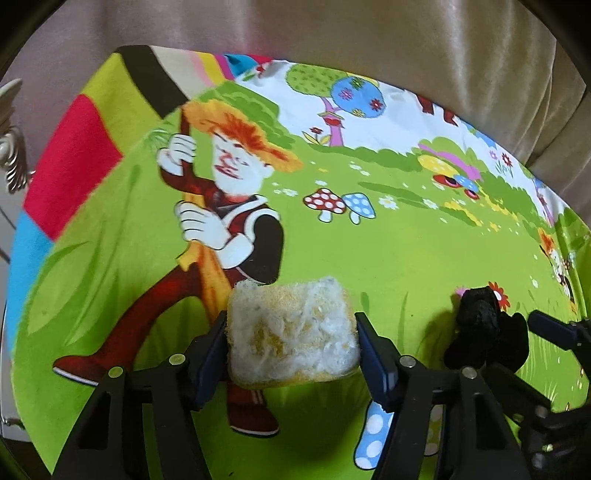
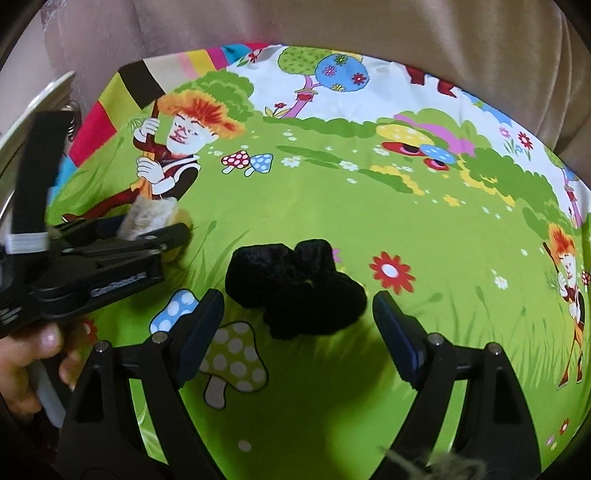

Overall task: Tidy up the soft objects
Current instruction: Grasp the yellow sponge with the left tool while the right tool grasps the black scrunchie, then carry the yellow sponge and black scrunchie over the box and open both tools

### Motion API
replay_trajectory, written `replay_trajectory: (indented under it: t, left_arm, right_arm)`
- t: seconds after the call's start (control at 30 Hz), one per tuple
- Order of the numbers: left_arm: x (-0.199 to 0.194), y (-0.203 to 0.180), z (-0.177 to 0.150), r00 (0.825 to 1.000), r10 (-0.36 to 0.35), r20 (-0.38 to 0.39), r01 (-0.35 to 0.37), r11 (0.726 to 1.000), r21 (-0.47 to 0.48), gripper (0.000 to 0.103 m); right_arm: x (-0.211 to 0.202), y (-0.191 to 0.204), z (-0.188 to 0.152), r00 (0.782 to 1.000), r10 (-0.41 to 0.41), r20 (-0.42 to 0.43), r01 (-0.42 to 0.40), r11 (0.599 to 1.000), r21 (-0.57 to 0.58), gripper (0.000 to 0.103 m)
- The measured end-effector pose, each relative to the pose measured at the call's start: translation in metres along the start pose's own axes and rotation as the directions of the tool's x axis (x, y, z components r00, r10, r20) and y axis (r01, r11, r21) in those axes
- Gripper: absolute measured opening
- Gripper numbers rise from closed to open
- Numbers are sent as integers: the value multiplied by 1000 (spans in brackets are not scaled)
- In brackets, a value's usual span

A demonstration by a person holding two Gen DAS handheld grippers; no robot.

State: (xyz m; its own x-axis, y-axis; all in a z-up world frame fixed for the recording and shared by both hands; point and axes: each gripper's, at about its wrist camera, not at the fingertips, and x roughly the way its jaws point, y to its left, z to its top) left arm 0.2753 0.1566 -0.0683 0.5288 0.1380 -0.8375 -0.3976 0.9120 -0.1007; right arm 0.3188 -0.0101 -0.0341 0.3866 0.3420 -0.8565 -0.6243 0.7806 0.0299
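A: From my left wrist camera I see the left gripper [image 1: 291,343] with the sponge [image 1: 293,332] between its 2 pads. Both pads touch the sides of the sponge, so I say it is grasping it. The sponge is yellow, and its top face is covered with a worn white fuzzy layer. It hangs a little above the cartoon cloth [image 1: 406,240], over the red leg of the printed boy.

B: And the right one?

A: My right wrist camera shows what the left one cuts off. The right gripper [image 2: 299,325] has its jaws released and wide, and the black scrunchie [image 2: 295,286] lies on the cloth between the 2 fingers, touching neither pad. It is a bunched, velvety black ring of fabric. In the left view I see only the scrunchie at the edge and 1 blue pad beside it.

B: Anything else?

A: In the right view the left gripper appears from the side, and below it the person's hand [image 2: 26,362]. Behind the cloth is a beige curtain [image 2: 369,26].
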Motion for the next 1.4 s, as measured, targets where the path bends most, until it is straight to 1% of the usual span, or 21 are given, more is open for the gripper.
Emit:
replay_trajectory:
  t: [0.1,0.23,0.4,0.43,0.53,0.57,0.6,0.67,0.77,1.07,1.4]
  left_arm:
    - [-2,4,-1,1000,-1,8,1,1000,-17,65]
    - [-3,7,-5,1000,-2,5,2,1000,-29,65]
    - [-4,7,-6,1000,-5,7,5,999,-36,65]
    - [-4,7,-6,1000,-6,8,6,999,-37,65]
    - [-5,7,-6,1000,-9,7,9,999,-40,65]
    - [-5,7,-7,1000,-10,6,10,999,-40,65]
    - [-5,6,-7,1000,-10,6,11,999,-39,65]
    - [-6,4,-7,1000,-15,7,16,999,-35,65]
    - [-11,1,-8,1000,-21,12,22,999,-33,64]
    - [-37,-6,-15,998,-47,34,48,998,-33,64]
    - [-72,-25,-23,994,-90,67,91,996,-3,64]
  right_arm:
    - [13,4,3,1000,0,-11,0,1000,2,85]
    - [24,8,9,1000,-20,-4,20,1000,-7,85]
    - [37,11,14,999,-34,-18,34,999,-1,85]
    - [41,12,13,999,-45,-25,44,999,-7,82]
    - [44,12,11,997,-71,-28,70,997,-20,64]
    - [43,11,10,997,-71,-25,71,997,-21,58]
    - [42,11,10,997,-69,-25,68,997,-20,54]
    - [38,10,10,997,-71,-22,71,997,-14,42]
    - [34,9,8,998,-54,-20,54,999,-2,36]
    - [7,1,-8,1000,-23,-6,24,999,39,33]
    - [-39,-18,-35,999,-38,34,35,994,108,33]
